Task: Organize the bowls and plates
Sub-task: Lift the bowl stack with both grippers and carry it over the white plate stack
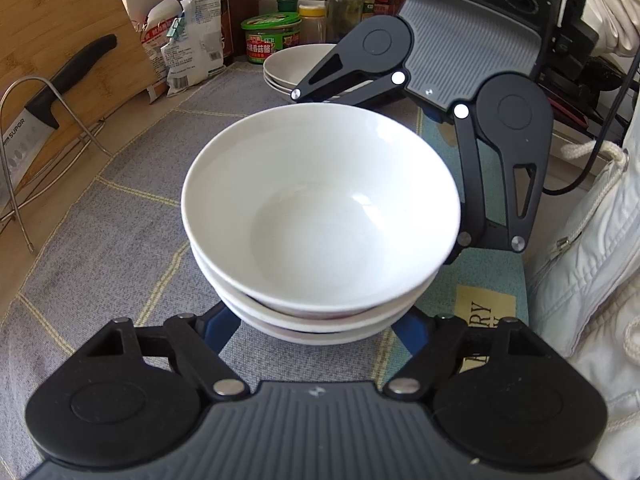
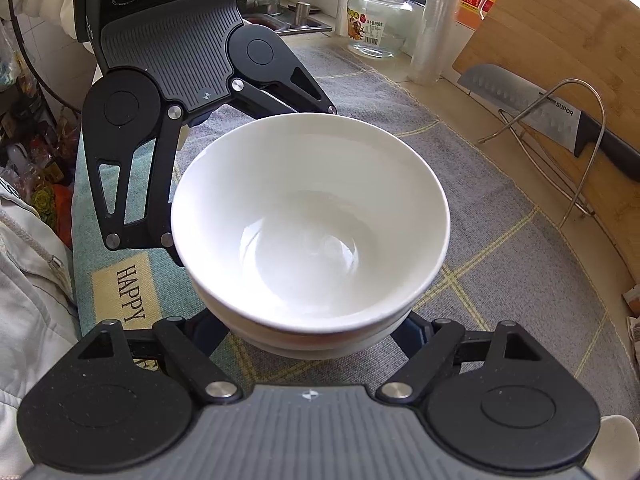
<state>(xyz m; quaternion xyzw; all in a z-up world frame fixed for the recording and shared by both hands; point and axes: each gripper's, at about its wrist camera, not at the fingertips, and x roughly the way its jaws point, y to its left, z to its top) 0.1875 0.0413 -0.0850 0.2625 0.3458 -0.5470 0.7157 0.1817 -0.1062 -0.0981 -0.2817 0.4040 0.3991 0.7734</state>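
A stack of three white bowls point(image 1: 320, 208) point(image 2: 312, 232) stands in the middle of the grey checked cloth point(image 1: 120, 220). My left gripper point(image 1: 318, 332) comes at it from one side, and its blue fingers point(image 1: 222, 328) are pressed against the lowest bowl's wall. Opposite, my right gripper point(image 2: 310, 334) holds the same stack low down with its dark fingers point(image 2: 208, 332). Each camera sees the other gripper's black linkage point(image 1: 504, 152) point(image 2: 120, 152) across the bowls. The bowls' rims hide all the fingertips. Whether the stack rests on the cloth I cannot tell.
Two beige plates point(image 1: 288, 66) sit stacked behind the bowls, by jars and bottles point(image 1: 272, 34). A knife point(image 1: 48, 108) point(image 2: 560, 120) hangs in a wire rack against a wooden board point(image 2: 560, 20). A glass jar point(image 2: 376, 20) stands at the back. A person's white jacket point(image 1: 592, 260) is close by.
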